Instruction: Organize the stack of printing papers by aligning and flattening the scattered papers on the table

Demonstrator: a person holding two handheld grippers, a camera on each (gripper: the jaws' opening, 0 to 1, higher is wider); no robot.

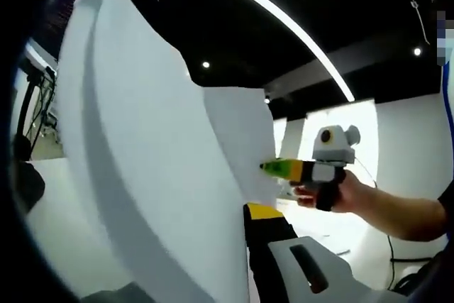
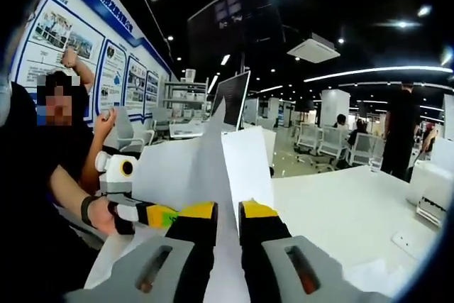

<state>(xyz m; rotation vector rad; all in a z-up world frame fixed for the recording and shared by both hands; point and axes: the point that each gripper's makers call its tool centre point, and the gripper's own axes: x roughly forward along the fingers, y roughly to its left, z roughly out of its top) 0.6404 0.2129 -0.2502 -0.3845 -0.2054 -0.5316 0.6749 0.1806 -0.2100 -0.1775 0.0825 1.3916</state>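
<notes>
Papers: the stack of printing papers [image 2: 213,168] is lifted off the white bench [image 2: 340,211] and held upright on edge between the two tools; in the left gripper view the sheets [image 1: 142,175] bow and fan apart close to the lens.
Right hand-held gripper: in the right gripper view its yellow-tipped jaws [image 2: 227,219] stand either side of the paper edge, clenched on the stack. In the left gripper view the same tool [image 1: 273,168] comes in from the right, its green-yellow tip touching the far edge of the sheets, held by a person's hand [image 1: 351,193].
Left hand-held gripper: in the left gripper view one yellow-tipped jaw [image 1: 262,212] shows just beside the stack, the other hidden behind the paper; whether it grips cannot be told. In the right gripper view it [image 2: 159,214] reaches the stack's lower left side, tip touching the papers.
Bench: below and behind the papers.
Surroundings: poster wall [image 2: 106,54] left of the stack; office chairs [image 2: 326,143] well beyond it.
</notes>
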